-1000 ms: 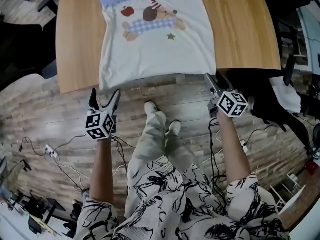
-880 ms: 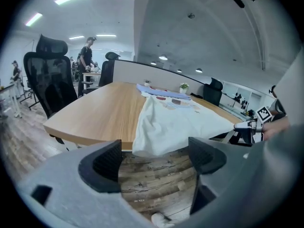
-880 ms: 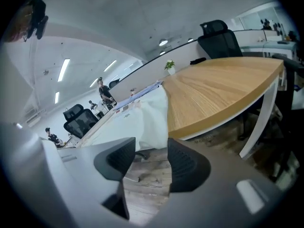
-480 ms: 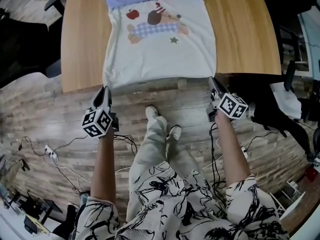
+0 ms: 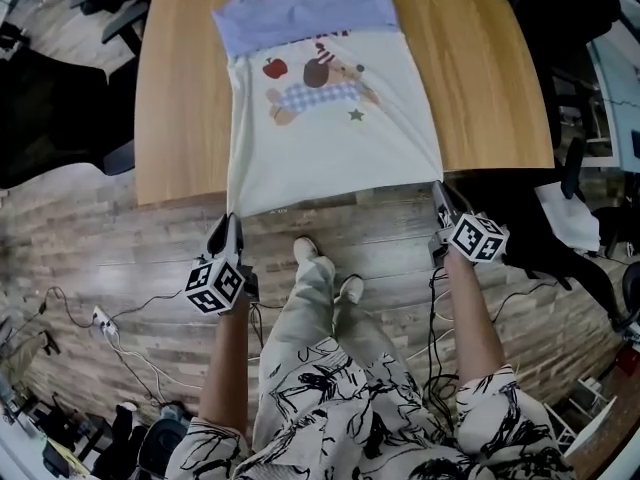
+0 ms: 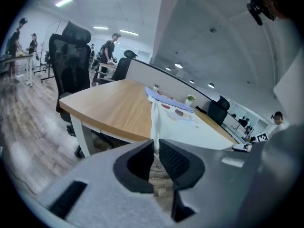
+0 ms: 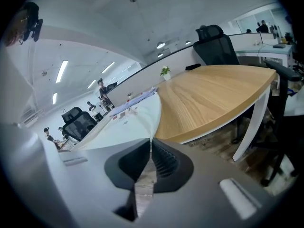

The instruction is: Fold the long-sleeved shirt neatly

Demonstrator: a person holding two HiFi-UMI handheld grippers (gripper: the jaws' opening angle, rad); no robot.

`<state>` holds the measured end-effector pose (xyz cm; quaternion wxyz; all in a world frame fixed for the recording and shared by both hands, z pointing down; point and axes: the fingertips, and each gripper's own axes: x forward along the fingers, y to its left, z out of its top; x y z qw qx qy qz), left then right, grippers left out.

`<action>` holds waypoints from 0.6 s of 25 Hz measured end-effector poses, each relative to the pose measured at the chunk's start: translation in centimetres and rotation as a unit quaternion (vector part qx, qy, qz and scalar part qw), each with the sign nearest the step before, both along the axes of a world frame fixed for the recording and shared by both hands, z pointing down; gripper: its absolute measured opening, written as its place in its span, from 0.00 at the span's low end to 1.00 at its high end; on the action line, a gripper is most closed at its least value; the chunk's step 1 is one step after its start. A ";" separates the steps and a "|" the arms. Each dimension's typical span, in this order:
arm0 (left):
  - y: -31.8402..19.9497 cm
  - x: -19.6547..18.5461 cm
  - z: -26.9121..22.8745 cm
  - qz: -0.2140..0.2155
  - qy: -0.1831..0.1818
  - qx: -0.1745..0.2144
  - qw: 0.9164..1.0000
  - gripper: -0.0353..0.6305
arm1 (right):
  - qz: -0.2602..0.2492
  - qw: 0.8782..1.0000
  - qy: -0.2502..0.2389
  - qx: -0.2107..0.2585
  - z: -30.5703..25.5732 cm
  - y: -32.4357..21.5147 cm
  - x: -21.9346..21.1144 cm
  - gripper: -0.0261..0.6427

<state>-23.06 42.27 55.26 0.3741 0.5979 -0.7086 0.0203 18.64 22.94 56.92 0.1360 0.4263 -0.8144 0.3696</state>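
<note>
A cream shirt point(image 5: 330, 138) with a blue yoke, red collar and cartoon print lies flat on the wooden table point(image 5: 180, 118), its hem over the near edge. My left gripper point(image 5: 232, 220) has just been closing and is shut on the hem's left corner. My right gripper point(image 5: 438, 188) is shut on the right corner. In the left gripper view the cloth point(image 6: 155, 120) runs taut from the table point(image 6: 114, 110) into the closed jaws of the left gripper point(image 6: 156, 148). In the right gripper view the shirt point(image 7: 126, 122) runs into the pinched jaws of the right gripper point(image 7: 151, 144).
The person's legs and shoes point(image 5: 320, 268) stand between the grippers below the table edge. Cables point(image 5: 120, 313) trail over the wood floor. Black office chairs stand at the left point(image 5: 60, 98) point(image 6: 71, 56) and beyond the table point(image 7: 216, 46). A plant point(image 7: 165, 71) sits at the far edge.
Both grippers' jaws went from open to shut on the hem corners. The two hands then drew back from the table, pulling the hem out over the near edge.
</note>
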 end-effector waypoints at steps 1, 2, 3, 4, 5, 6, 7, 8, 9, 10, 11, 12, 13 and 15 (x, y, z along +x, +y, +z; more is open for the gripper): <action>0.1 -0.3 -0.2 -0.005 0.004 0.001 1.000 0.11 | -0.005 1.000 0.002 0.000 -0.2 0.0 0.0 0.07; 0.0 -0.5 -0.5 -0.007 0.005 0.003 1.000 0.11 | -0.012 1.000 0.006 0.001 -0.4 0.0 -0.1 0.07; -0.1 -0.6 -0.9 -0.006 0.004 0.005 1.000 0.10 | -0.021 1.000 0.010 0.003 -0.7 -0.1 -0.2 0.07; -0.3 -0.7 -1.3 -0.005 0.004 0.009 1.000 0.10 | -0.030 0.999 0.015 0.005 -1.0 -0.3 -0.3 0.07; -0.5 -0.8 -1.9 -0.003 0.006 0.014 1.000 0.10 | -0.038 0.999 0.020 0.009 -1.5 -0.4 -0.3 0.07; -0.7 -0.8 -2.6 -0.001 0.009 0.020 1.000 0.10 | -0.047 0.999 0.024 0.012 -2.1 -0.4 -0.3 0.08; -0.7 -0.7 -3.5 0.001 0.012 0.026 1.000 0.10 | -0.056 0.998 0.027 0.014 -2.8 -0.3 -0.4 0.07; -0.8 -0.7 -4.5 0.004 0.015 0.033 0.999 0.10 | -0.065 0.997 0.027 0.018 -3.8 -0.2 -0.4 0.07; -1.0 -0.7 -5.6 0.006 0.018 0.041 0.999 0.10 | -0.072 0.997 0.025 0.022 -4.9 -0.2 -0.5 0.07; -1.3 -0.8 -6.7 0.009 0.020 0.049 0.999 0.10 | -0.078 0.996 0.023 0.027 -6.0 -0.4 -0.6 0.07; -1.8 -1.0 -7.8 0.012 0.021 0.058 0.998 0.10 | -0.083 0.996 0.021 0.032 -7.1 -0.7 -0.7 0.07; -2.4 -1.2 -8.9 0.015 0.021 0.066 0.997 0.10 | -0.086 0.995 0.018 0.037 -8.2 -1.1 -0.9 0.07; -3.1 -1.6 -10.0 0.020 0.017 0.074 0.997 0.10 | -0.087 0.995 0.016 0.044 -9.4 -1.7 -1.2 0.07; -4.7 -2.3 -12.1 0.035 -0.004 0.086 0.996 0.10 | -0.087 0.994 0.014 0.063 -11.7 -3.2 -1.9 0.07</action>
